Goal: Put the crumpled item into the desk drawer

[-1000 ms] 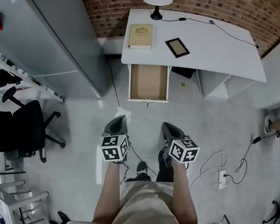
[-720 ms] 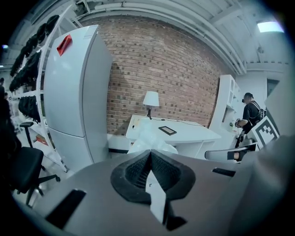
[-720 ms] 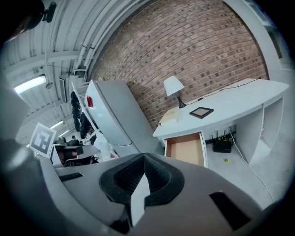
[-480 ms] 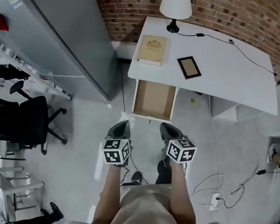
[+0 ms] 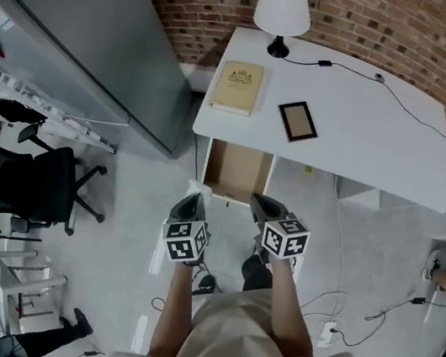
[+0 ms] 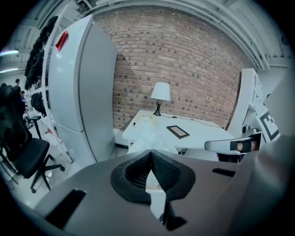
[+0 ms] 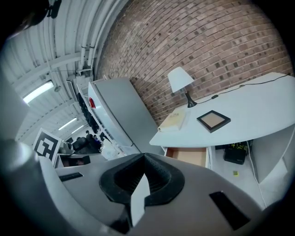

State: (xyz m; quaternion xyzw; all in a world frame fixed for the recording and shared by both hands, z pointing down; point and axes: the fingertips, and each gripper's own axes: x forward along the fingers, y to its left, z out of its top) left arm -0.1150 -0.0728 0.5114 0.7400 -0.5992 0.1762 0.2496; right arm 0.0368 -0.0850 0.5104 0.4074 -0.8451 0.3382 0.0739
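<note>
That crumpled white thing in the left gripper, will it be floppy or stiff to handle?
Probably soft and floppy: the crumpled white wad bulges loosely past the shut left gripper. Likely light, so it may flutter when released over the open wooden drawer.

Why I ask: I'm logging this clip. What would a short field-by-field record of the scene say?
left hand-held gripper: shut on the crumpled white item
right hand-held gripper: shut, nothing between its jaws
desk drawer: pulled open, looks empty
item position: by the drawer's front left corner, not inside
desk: white top
on desk: lamp, book, dark-framed picture
task state: item not yet in the drawer
</note>
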